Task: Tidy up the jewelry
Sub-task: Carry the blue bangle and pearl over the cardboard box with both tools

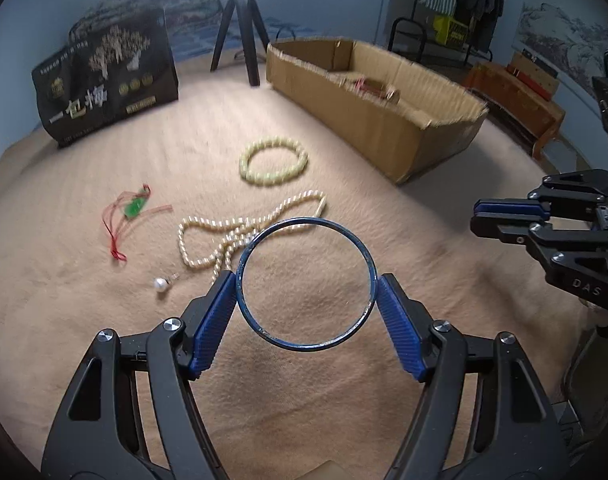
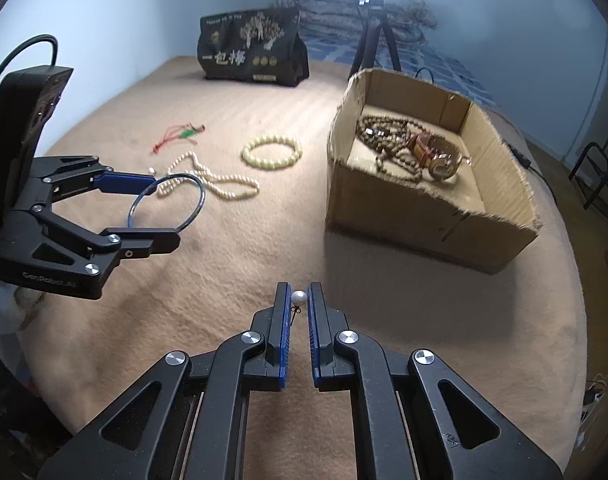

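Tan blanket (image 1: 104,340) underneath, cardboard box (image 2: 423,216) at right. Left gripper (image 1: 305,286) clamped on blue bangle (image 1: 306,284), lifted clear; right gripper (image 2: 300,300) pinching pearl earring (image 2: 298,297), jaws nearly closed.

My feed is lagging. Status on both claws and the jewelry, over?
Left claw shut on blue bangle, lifted off blanket. Right claw shut on pearl earring. Cardboard box open, path clear; bead bracelet, pearl necklace still out.
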Demonstrator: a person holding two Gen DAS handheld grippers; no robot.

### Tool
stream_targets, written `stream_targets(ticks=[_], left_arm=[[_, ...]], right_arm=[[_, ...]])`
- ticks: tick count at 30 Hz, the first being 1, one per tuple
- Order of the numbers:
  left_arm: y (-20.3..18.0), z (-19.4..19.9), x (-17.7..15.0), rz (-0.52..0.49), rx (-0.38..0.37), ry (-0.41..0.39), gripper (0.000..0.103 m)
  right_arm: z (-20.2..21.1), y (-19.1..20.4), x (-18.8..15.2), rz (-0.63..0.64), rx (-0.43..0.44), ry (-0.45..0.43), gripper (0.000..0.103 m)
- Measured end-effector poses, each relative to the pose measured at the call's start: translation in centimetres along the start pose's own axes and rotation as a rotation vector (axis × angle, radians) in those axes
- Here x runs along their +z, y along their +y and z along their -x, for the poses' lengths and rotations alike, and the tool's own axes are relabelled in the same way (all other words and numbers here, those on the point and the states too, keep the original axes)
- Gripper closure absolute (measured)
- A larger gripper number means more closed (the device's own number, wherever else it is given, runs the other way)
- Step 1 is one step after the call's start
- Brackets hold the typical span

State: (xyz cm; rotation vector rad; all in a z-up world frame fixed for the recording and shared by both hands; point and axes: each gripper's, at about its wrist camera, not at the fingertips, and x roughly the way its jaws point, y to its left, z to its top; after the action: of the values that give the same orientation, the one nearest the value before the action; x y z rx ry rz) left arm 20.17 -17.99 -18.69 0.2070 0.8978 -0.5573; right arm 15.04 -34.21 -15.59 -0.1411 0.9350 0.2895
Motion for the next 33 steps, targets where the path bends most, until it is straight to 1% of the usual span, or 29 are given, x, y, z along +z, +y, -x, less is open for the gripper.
stream_targets(ticks=[5,14,20,25,33], left_arm=[[-0.2,2.2,1.6,-0.002,-0.012,-0.056,0.029],[-0.8,3.1,5.7,0.009,-0.032,-0.129,0.029],[-1.7,2.4,8.6,0.004,-0.04,-0.162,0.029],[-2.4,1.5,10.7,-0.007,-0.038,-0.176,0.029],[-3.4,-0.7,13.8,-0.017,-0.043,-0.17,0.029]], right_arm=[[1.9,-0.4,0.7,-0.002,-0.011,-0.041,0.096],[5.1,-3.4,2.4,-0.054,-0.054,-0.125,0.096],[6.2,-6.4,3.8,-0.098,-0.093,-0.157,0.096],[6.4,-8.3,4.7,-0.125,-0.106,-0.171,0.096],[4.9,-10.0,6.0,-0.147,-0.107,-0.168,0.096]])
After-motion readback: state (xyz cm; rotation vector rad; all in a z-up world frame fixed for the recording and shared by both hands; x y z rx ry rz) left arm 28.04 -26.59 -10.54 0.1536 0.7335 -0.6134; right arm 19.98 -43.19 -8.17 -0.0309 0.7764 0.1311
